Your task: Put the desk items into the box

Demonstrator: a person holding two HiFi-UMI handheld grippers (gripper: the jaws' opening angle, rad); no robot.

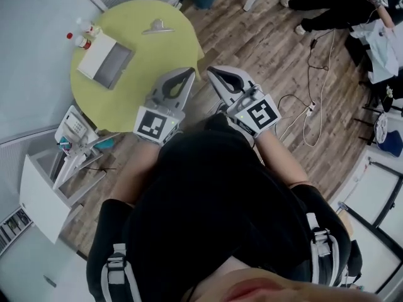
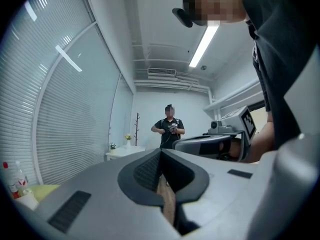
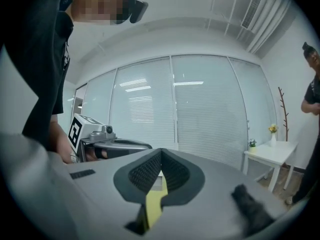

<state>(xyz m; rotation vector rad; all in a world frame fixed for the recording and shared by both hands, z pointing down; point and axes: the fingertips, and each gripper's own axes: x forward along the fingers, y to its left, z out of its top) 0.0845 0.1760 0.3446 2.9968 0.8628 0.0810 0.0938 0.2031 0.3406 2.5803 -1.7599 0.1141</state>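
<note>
1. Jaws of the left gripper [image 1: 187, 75] [image 2: 161, 151] are pressed together with nothing between them. From the head view its tip lies over the near edge of the round yellow-green table [image 1: 135, 74].
2. The right gripper [image 1: 213, 72] [image 3: 161, 150] is likewise closed tight and empty. It sits just beside the left one, with its tip over the wooden floor [image 1: 271, 49] off the table's edge.
3. The box [image 1: 93, 54], white with a grey inside, sits on the far left part of the table, well apart from both grippers.
4. Two red-capped bottles [image 1: 80, 38] stand just beside the box at the table's far rim.
5. A grey clip-like item [image 1: 157, 26] lies alone on the table's far side; its exact kind cannot be told.
6. A second person [image 2: 170, 126] stands across the room.
</note>
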